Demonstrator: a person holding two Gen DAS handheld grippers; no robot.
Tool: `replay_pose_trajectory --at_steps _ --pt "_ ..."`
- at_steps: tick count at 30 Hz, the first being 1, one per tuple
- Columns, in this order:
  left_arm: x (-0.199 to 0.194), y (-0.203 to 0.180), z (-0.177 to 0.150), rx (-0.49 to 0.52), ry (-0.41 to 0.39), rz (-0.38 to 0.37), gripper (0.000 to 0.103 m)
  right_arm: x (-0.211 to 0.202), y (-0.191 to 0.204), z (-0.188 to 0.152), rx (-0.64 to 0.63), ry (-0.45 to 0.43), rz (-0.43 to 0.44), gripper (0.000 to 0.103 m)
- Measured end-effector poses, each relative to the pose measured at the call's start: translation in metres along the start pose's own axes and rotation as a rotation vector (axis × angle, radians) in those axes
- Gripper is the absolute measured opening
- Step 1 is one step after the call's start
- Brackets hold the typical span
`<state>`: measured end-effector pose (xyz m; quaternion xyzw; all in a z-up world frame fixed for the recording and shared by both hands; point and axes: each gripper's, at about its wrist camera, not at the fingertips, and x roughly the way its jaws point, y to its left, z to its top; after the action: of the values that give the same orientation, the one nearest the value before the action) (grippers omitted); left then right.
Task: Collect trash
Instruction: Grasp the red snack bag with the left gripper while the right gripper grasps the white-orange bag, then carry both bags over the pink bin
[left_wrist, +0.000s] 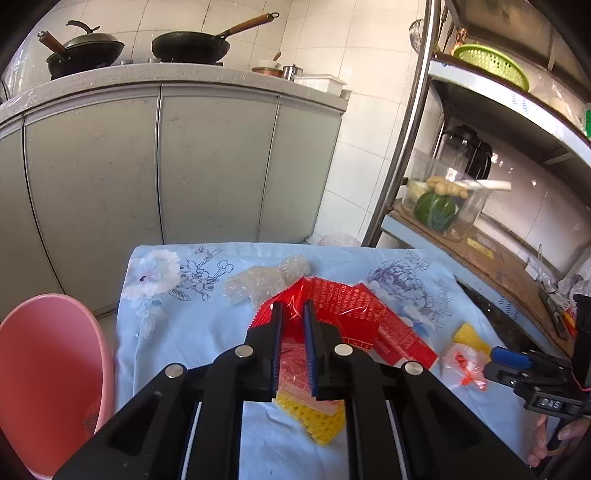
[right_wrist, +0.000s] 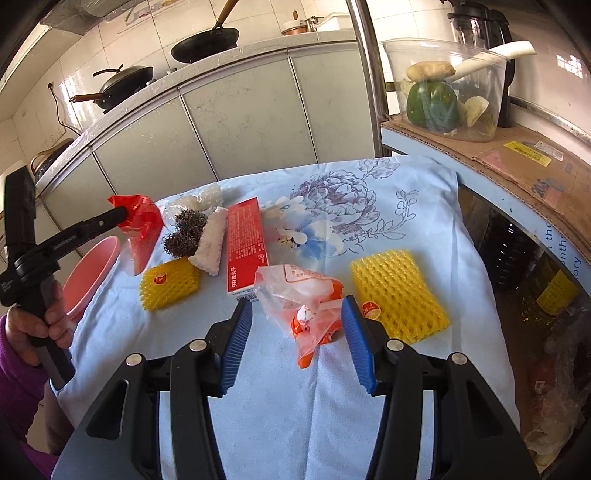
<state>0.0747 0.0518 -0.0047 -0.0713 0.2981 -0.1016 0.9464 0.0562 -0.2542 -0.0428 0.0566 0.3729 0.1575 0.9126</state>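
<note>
The left gripper was clamped on a red wrapper, held above the bench at the frame's left. The right gripper stood open around an orange-and-clear bag, not pinching. Likely next: carrying the wrapper to the pink bin.

We saw a home kitchen: two black woks stood on the counter above grey cabinet doors, with white wall tiles and a metal shelf rack holding vegetables.
</note>
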Motion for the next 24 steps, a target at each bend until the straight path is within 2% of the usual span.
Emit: replay_pose_trajectory --at_steps 2,4,7,11,16,18,19,24 --pt "-0.010 0.000 0.000 -0.010 -0.009 -0.012 0.010 -0.002 0.004 0.008 -0.037 -0.011 -0.001 0.051" --pt "-0.017 0.001 -0.002 -0.024 -0.015 -0.020 0.010 0.005 0.008 0.014 -0.090 0.003 -0.006 0.059" --pt "-0.027 0.004 -0.004 -0.050 -0.018 -0.035 0.010 0.021 0.005 0.018 -0.131 0.044 -0.026 0.060" --pt "-0.037 0.007 -0.010 -0.055 -0.016 -0.038 0.010 0.040 -0.010 0.018 -0.104 0.114 0.001 0.061" --pt "-0.041 0.010 -0.015 -0.070 -0.006 -0.036 0.010 0.038 -0.007 0.007 -0.092 0.123 0.044 0.060" --pt "-0.042 0.012 -0.018 -0.075 -0.001 -0.035 0.010 0.034 -0.003 0.006 -0.105 0.111 0.031 0.059" --pt "-0.043 0.012 -0.019 -0.077 -0.001 -0.034 0.010 0.031 -0.002 0.006 -0.104 0.100 0.031 0.056" --pt "-0.052 0.011 -0.021 -0.084 -0.011 -0.042 0.010 0.026 0.004 0.000 -0.108 0.120 0.032 0.052"
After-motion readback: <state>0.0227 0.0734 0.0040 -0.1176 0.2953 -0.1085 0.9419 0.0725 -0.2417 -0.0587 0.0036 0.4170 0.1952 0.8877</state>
